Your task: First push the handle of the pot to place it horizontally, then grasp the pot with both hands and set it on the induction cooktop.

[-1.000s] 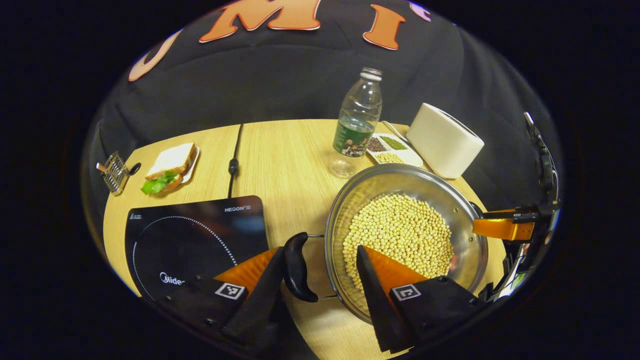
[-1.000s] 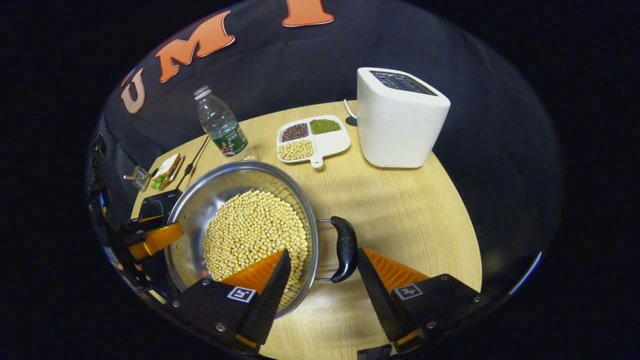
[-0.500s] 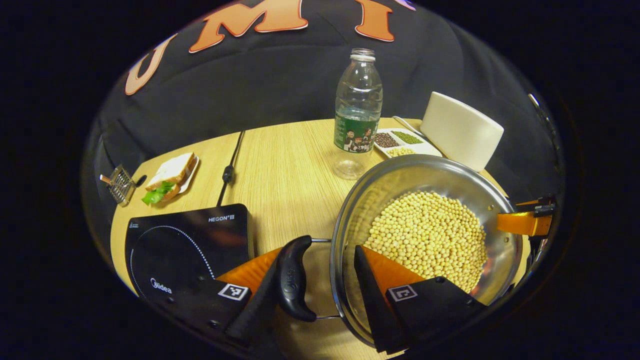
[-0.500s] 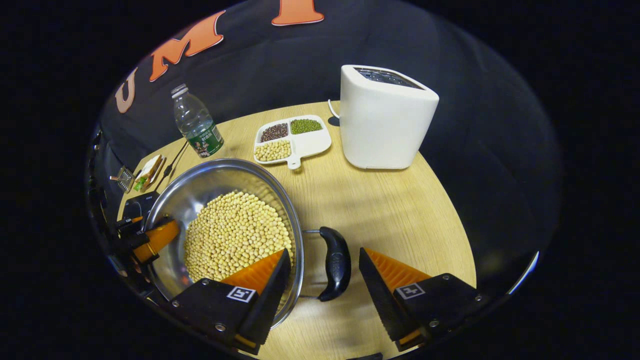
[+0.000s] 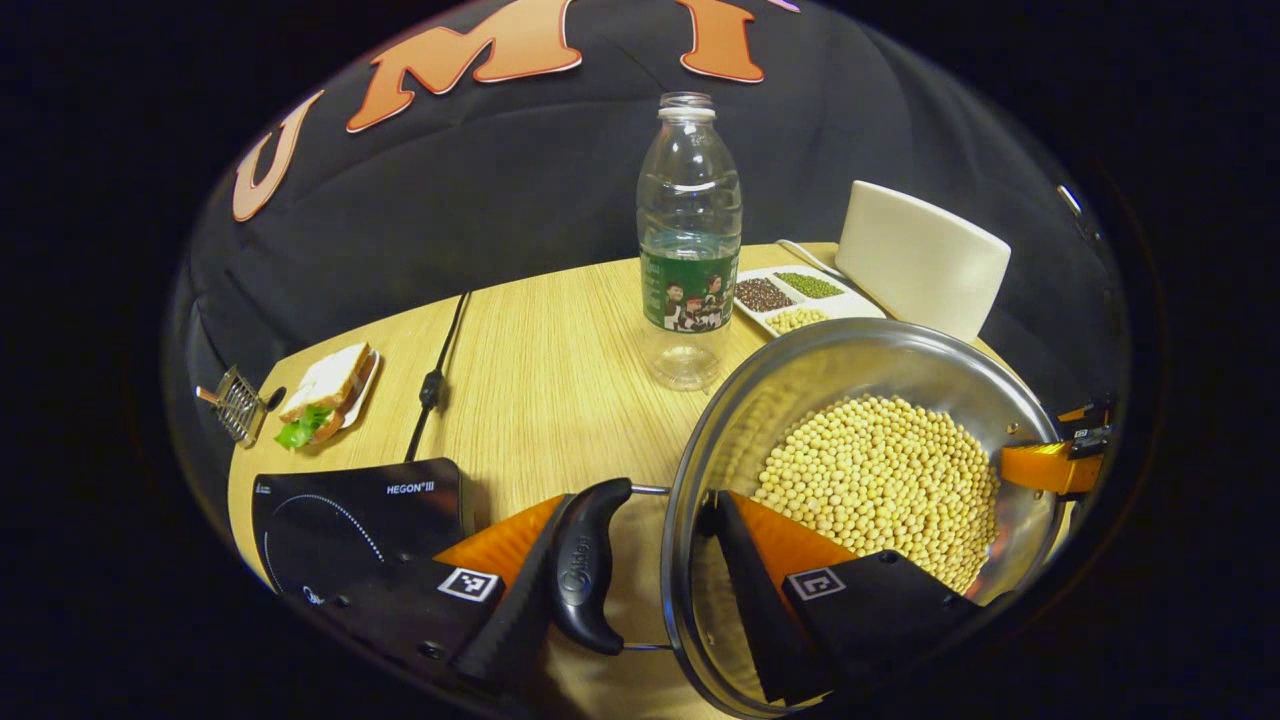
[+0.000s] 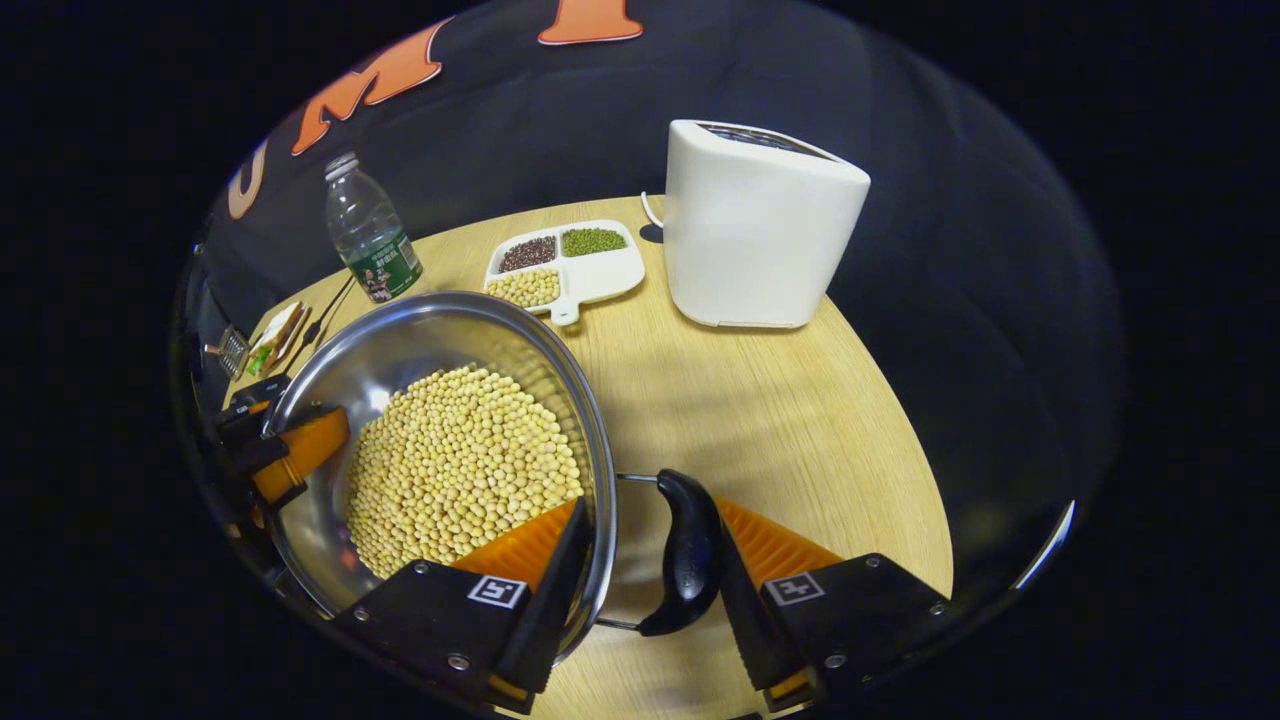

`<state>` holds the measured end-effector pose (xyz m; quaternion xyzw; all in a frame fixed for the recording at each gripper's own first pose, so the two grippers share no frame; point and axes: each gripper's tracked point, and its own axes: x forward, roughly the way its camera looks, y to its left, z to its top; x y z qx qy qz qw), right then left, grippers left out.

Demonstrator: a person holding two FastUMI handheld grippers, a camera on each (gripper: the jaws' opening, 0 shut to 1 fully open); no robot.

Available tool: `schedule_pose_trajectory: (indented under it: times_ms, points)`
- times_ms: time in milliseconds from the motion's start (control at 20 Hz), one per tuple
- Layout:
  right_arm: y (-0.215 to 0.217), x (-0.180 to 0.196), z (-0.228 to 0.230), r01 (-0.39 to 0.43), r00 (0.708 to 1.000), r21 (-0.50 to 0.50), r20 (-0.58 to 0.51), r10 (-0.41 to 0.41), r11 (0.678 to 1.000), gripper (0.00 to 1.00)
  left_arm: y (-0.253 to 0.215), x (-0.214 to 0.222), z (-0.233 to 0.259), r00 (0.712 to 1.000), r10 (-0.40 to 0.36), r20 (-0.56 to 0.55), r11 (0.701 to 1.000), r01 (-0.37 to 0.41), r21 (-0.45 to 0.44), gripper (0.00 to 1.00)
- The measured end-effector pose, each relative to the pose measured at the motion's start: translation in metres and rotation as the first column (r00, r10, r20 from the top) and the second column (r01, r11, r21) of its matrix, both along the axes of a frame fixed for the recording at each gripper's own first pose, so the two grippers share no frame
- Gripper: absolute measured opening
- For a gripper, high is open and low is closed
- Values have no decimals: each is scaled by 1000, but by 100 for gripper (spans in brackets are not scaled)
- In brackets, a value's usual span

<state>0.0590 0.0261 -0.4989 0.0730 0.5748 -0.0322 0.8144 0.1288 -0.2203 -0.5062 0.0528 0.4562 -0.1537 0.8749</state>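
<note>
A steel pot (image 5: 850,335) filled with soybeans (image 5: 880,470) sits right of the black induction cooktop (image 5: 350,510). My left gripper (image 5: 638,502) straddles the pot's left side: one finger presses the black handle (image 5: 585,565) from outside, the other lies inside against the wall. In the right gripper view the pot (image 6: 430,305) has a second black handle (image 6: 690,550). My right gripper (image 6: 650,510) clamps it the same way, outer finger on the handle and inner finger over the soybeans (image 6: 460,450). The pot's handles lie side to side.
A plastic bottle (image 5: 690,240) stands just behind the pot. A white toaster (image 6: 760,225) and a divided dish of beans (image 6: 565,260) are at the back right. A sandwich plate (image 5: 325,385), a small metal rack (image 5: 235,405) and a black cable (image 5: 435,375) lie behind the cooktop.
Both grippers have narrowed onto the handles; the right handle now touches the outer right finger. Both views have shifted with the pot, and the bottle looks larger and closer.
</note>
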Motion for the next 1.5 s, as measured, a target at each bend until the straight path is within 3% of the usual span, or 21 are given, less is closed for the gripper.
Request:
schedule_pose_trajectory:
  times_ms: [250,450,1150,1300,1350,1400,1500]
  points:
    - [2,-8,0,51,999,75,-12,-51,996,71,-6,5,1,998,-38,50,999,38,-5,90]
    - [-1,-7,-1,4,1000,2,14,-4,1000,70,-4,3,2,998,-40,48,999,40,2,88]
    - [0,-3,14,0,998,-54,63,3,999,63,4,-9,18,996,54,65,998,-55,2,81]
    - [3,-3,30,-10,997,-48,80,14,999,63,14,-9,34,994,59,88,998,-60,13,82]
    - [6,-2,38,-17,996,-47,85,21,999,58,18,-9,40,993,65,95,998,-67,14,82]
    - [10,1,45,-23,995,-46,96,27,999,63,25,-10,48,992,72,102,997,-74,14,82]
    - [21,5,60,-42,992,-48,118,47,998,63,39,-10,63,988,88,123,996,-90,13,82]
